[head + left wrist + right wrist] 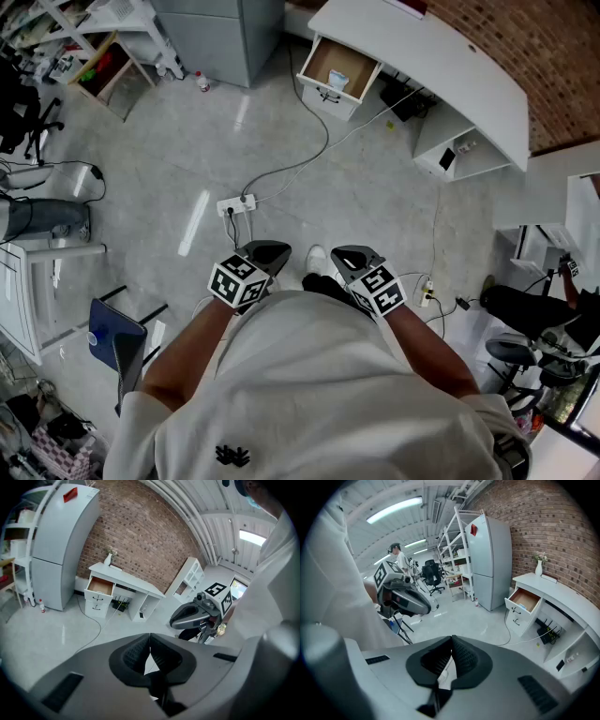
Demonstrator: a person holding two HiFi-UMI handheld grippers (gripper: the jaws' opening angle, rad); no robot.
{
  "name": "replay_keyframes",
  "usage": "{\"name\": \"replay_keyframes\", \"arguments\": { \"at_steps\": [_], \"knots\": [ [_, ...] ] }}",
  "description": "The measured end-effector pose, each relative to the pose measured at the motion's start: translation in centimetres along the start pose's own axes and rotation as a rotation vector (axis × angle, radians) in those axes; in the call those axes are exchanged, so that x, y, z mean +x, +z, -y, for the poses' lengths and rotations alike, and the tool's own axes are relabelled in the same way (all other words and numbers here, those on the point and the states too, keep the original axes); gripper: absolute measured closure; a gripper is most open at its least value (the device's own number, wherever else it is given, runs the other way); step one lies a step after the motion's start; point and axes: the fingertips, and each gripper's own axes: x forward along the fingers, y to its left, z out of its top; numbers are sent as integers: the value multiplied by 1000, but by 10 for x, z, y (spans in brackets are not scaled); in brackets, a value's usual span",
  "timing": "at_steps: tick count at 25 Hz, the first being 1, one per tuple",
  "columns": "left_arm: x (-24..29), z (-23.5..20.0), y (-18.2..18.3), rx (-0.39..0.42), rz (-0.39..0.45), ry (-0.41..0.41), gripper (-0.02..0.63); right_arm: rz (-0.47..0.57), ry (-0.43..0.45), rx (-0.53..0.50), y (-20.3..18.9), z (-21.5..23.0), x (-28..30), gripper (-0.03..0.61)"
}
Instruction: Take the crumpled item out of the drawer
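Note:
Far across the floor, the top drawer (337, 67) of a white desk (450, 56) stands pulled open. A small pale crumpled item (338, 82) lies inside it. The drawer (100, 586) also shows in the left gripper view, and in the right gripper view the drawer (525, 600) shows with the pale item (521, 606) in it. I hold both grippers close to my body, well short of the desk. My left gripper (268, 252) (150, 638) is shut with nothing in it. My right gripper (355, 256) (451, 643) is likewise shut and empty.
A power strip (236, 204) with cables trailing to the desk lies on the floor ahead. A grey fridge (220, 33) stands left of the desk, a small bottle (202, 82) beside it. A blue chair (112, 342) is at my left. A person (398, 557) stands far behind.

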Motion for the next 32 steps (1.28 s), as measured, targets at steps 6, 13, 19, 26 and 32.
{"name": "replay_keyframes", "arguments": {
  "at_steps": [6, 13, 19, 26, 32],
  "knots": [
    [51, -2, 56, 25, -5, 80, 589, 26, 16, -23, 12, 76, -24, 549],
    [88, -42, 104, 6, 25, 161, 589, 6, 65, 4, 8, 143, -2, 549],
    [95, -121, 142, -9, 35, 144, 589, 11, 18, -8, 59, 193, 47, 548],
    [87, -230, 214, 94, 7, 75, 589, 7, -83, 13, 156, 245, 113, 544],
    [60, -322, 246, 163, -41, 42, 588, 5, -173, 6, 234, 282, 179, 508]
  ]
}}
